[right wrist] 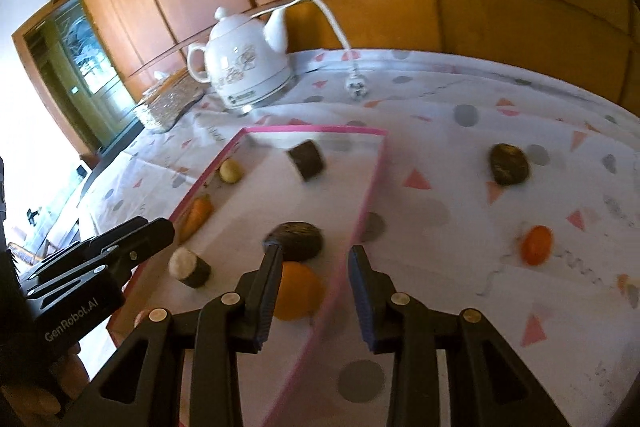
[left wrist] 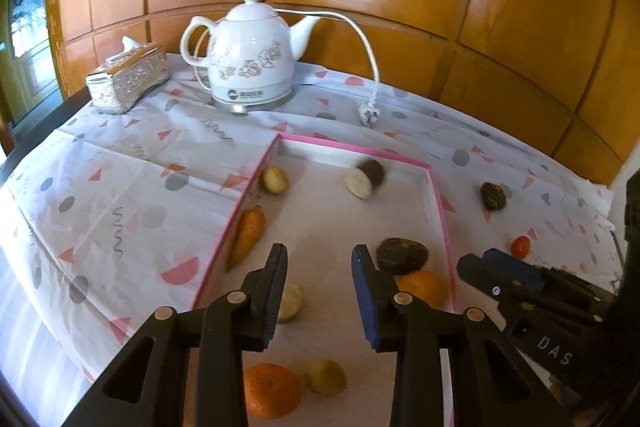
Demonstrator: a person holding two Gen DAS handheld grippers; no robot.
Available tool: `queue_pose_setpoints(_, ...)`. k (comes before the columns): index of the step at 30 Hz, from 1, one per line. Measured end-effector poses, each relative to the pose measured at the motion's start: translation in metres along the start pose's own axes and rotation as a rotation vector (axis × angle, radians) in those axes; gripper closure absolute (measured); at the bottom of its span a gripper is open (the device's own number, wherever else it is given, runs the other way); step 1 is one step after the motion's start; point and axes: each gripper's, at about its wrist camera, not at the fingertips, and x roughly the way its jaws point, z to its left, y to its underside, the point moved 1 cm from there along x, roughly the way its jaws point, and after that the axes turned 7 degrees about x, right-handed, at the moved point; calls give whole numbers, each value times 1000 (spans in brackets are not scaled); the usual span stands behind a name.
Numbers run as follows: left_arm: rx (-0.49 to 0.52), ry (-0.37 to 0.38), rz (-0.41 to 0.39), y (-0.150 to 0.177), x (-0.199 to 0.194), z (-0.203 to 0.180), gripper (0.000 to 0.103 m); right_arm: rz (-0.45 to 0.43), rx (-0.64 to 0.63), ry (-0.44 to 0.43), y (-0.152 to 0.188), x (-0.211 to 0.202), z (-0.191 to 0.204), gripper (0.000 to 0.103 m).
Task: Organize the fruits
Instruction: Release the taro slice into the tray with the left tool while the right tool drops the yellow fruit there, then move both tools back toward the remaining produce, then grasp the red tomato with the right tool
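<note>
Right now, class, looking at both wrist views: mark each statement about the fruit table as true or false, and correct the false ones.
1. The carrot lies inside the pink-edged tray. True.
2. The left tongs grip an orange. False: nothing sits between the fingers; they stand apart over the tray floor.
3. A small orange fruit lies on the tablecloth, outside the tray. True.
4. The white teapot stands inside the tray. False: it stands on the cloth behind the tray, beside the tissue box.
5. The right tongs hold a dark fruit. False: they are empty, above the tray's right edge.
6. A dark fruit rests on the cloth, right of the tray. True.
</note>
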Motion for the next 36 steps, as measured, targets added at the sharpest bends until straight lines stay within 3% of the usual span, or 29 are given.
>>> queue_pose_setpoints(24, 210, 131, 50, 12, 14, -95, 68, -54, 217, 229, 19, -32, -115, 69)
queue_pose_setpoints(36, 239, 156, 71, 12, 23, -111, 68, -16, 225, 269, -2, -2, -139, 65)
